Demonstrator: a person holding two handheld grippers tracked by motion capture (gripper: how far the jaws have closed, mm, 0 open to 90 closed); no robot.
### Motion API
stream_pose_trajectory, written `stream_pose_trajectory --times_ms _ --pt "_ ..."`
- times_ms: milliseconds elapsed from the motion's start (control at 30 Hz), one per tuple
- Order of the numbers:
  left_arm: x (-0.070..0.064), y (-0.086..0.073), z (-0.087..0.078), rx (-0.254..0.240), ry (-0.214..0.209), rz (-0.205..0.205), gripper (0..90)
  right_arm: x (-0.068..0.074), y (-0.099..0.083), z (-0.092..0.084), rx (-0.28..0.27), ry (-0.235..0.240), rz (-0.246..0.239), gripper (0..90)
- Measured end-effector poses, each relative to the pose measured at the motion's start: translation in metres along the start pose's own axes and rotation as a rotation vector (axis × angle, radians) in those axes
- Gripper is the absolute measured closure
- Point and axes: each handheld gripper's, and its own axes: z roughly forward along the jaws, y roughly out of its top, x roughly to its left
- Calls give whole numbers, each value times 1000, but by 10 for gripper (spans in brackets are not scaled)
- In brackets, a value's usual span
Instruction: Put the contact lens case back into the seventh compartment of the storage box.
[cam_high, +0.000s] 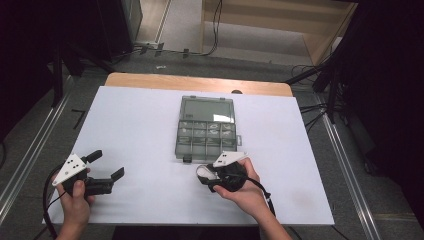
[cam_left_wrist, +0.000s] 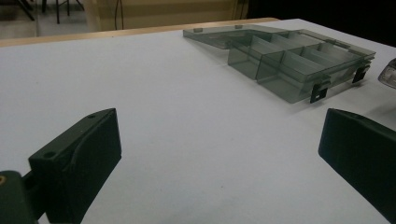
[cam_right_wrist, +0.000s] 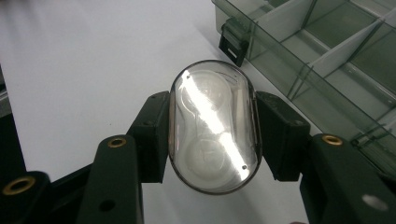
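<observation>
Between the jaws of the right gripper (cam_right_wrist: 212, 128) a small oval case (cam_right_wrist: 214, 126) of clear, glossy plastic is clamped by its long sides; two round white shapes are seen through its lid. Just beyond it, on the white desk (cam_high: 140, 130), a smoky translucent organiser box (cam_high: 207, 127) with thin dividers and dark latches is laid open. Nothing is found between case and box. The left gripper (cam_left_wrist: 219, 154), well apart, is held with jaws wide and empty.
</observation>
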Motion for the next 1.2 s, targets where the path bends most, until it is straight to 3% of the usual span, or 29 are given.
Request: stream_pose_trajectory --times_ms 1200 --pt "1 0 -1 -7 -3 -4 0 -16 20 -8 -11 -21 33 467"
